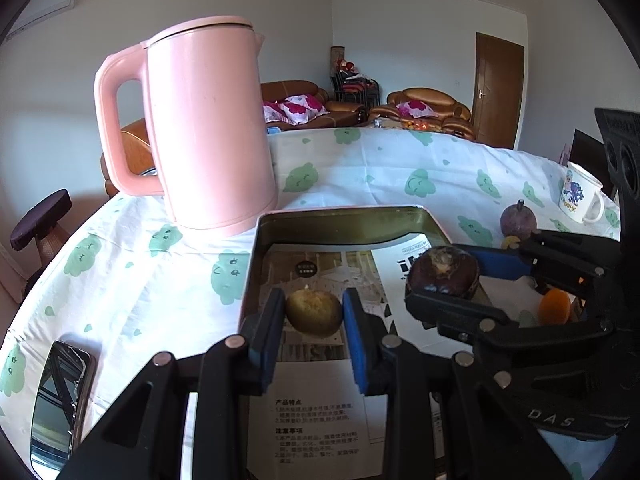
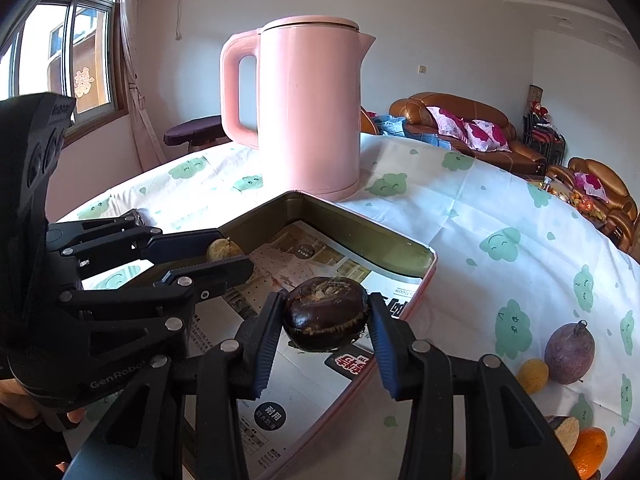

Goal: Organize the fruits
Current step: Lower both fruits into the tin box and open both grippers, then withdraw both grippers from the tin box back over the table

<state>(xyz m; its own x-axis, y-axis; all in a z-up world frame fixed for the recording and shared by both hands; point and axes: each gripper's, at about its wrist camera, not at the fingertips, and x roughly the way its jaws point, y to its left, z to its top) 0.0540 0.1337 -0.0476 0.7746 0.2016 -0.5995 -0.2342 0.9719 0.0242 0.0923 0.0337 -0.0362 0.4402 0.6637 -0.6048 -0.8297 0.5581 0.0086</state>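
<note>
My left gripper [image 1: 314,322] is shut on a small yellow-brown round fruit [image 1: 314,312], held low over the paper liner inside a shallow metal tin tray [image 1: 344,213]. The right gripper [image 2: 325,320] is shut on a dark brown, flattened round fruit [image 2: 326,312] above the tray's near right side [image 2: 430,276]. Each view shows the other gripper: the right gripper [image 1: 444,280] with its dark fruit [image 1: 442,270], and the left gripper [image 2: 229,252] with the yellow-brown fruit [image 2: 223,249]. I cannot tell whether either fruit touches the liner.
A tall pink kettle [image 2: 312,108] stands just behind the tray. On the cloud-print tablecloth to the right lie a purple fruit [image 2: 570,354], a small yellow fruit [image 2: 534,376] and an orange [image 2: 588,450]. A printed mug [image 1: 578,194] stands far right; a phone [image 1: 60,404] lies near left.
</note>
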